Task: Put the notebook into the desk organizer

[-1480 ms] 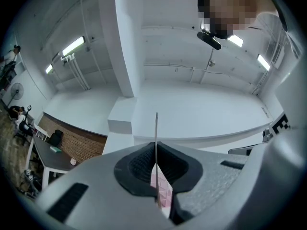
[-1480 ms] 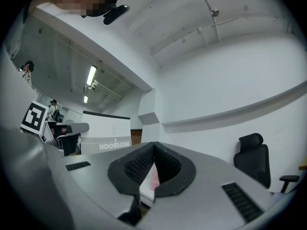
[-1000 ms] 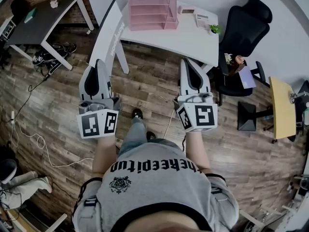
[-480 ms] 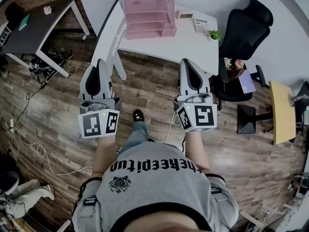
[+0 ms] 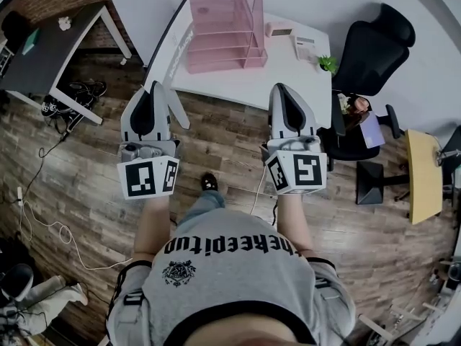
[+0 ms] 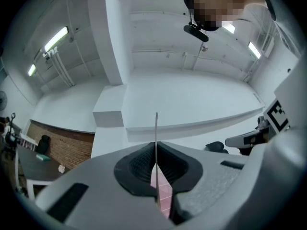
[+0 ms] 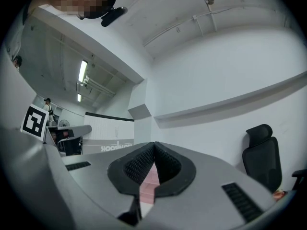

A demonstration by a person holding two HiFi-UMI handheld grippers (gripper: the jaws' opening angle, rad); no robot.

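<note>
Notebook (image 5: 169, 45) is not in the desk organizer (image 5: 248, 6) yet: your left hand-held gripper (image 5: 153, 86) pinches it by one edge, jaws pressed onto the thin cover, and it stands on edge over the floor with its far end reaching above the corner of the white worktop (image 5: 288, 63). Your right hand-held gripper (image 5: 282, 89) has its pads pressed together on nothing, so all the weight hangs from one narrow grip. That is the main risk, as I judge it. A broad, flat notebook held at one edge can pivot or slide out between the pads if you swing it quickly. Its free end can also catch the pink organizer's top tier or side wall before it lines up with a compartment. The organizer looks light, so a knock may push it along the worktop toward the small items and the little plant (image 5: 328, 63) beside it. A cable (image 5: 253, 189) runs across the floor near your feet, so watch your step. As for writing, pale letters on the cover's grey band read "NOTEBOOK" in the right gripper view. The grey shirt (image 5: 230, 280) carries a line of print that appears upside down to the head camera and seems to include "keepit". The marker cubes show only black-and-white squares.
</note>
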